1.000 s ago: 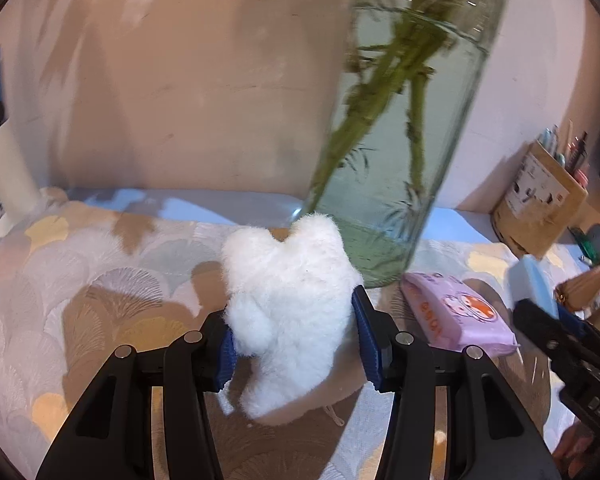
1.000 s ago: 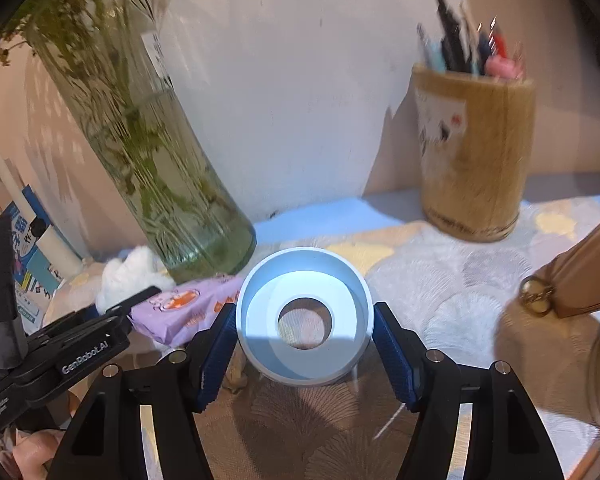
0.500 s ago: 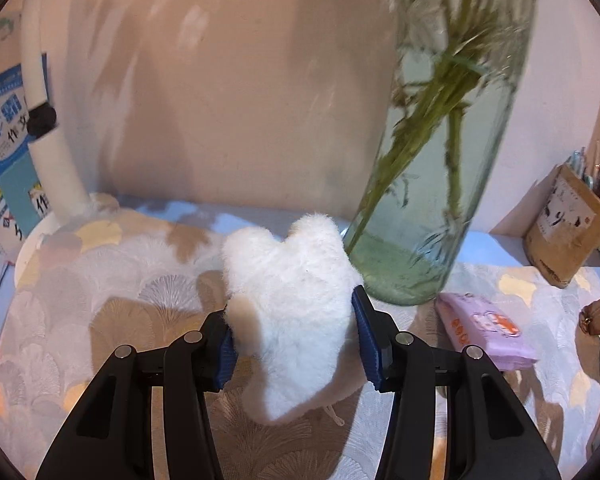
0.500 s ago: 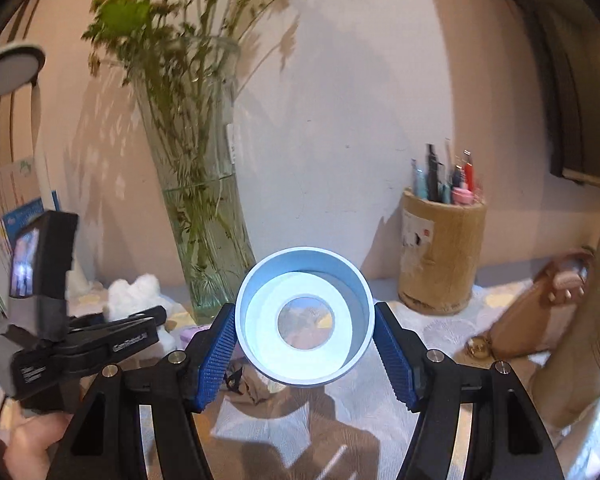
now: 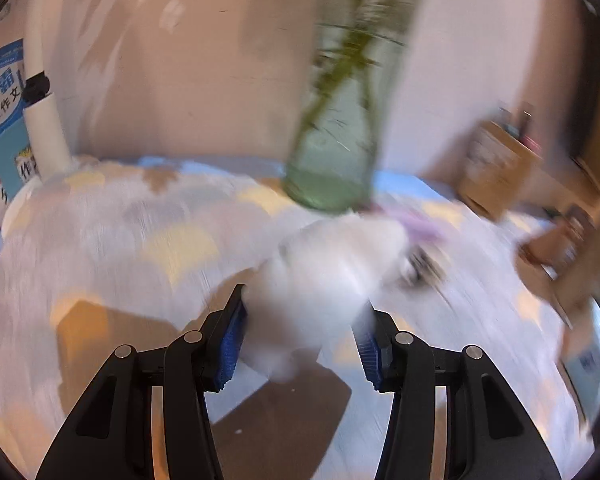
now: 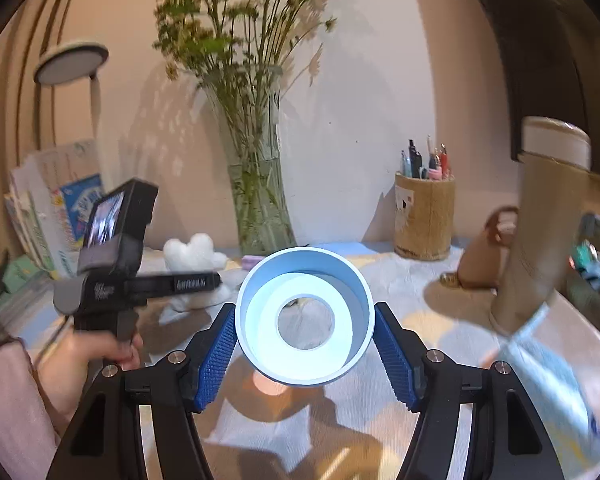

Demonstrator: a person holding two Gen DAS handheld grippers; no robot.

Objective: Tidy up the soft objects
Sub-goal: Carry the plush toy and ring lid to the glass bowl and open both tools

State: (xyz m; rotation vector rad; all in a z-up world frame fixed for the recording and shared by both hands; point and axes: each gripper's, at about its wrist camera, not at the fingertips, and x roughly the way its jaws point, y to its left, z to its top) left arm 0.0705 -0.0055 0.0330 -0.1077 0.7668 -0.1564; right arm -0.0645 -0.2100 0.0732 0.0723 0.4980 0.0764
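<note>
Lift is what has changed on both sides; a second ago my two loads sat low over the tabletop (image 6: 400,276) close to the vase (image 6: 256,200), and now both are carried up and back from it. Left tongs (image 5: 302,332) stay clenched on the plush (image 5: 328,268), white and fluffy, squeezed between the blue pads (image 5: 230,340); that view is smeared, so I cannot tell the plush's exact pose, only that it rides between the jaws with the vase now behind it rather than towering over it. Right tongs (image 6: 304,350) stay clamped on the blue ring (image 6: 304,316), pads against its outer wall, its hole facing me; the view has swung upward, so the flowers, the lamp (image 6: 70,60) and the pen pot (image 6: 424,216) all show where before I saw mostly cloth. From that side I also see the left tongs (image 6: 214,280) held out in the hand (image 6: 96,356), plush (image 6: 192,248) at their tip, off the tabletop. I judge both soft things picked and in transit; nothing is placed yet, and I see no obvious bin to aim for.
</note>
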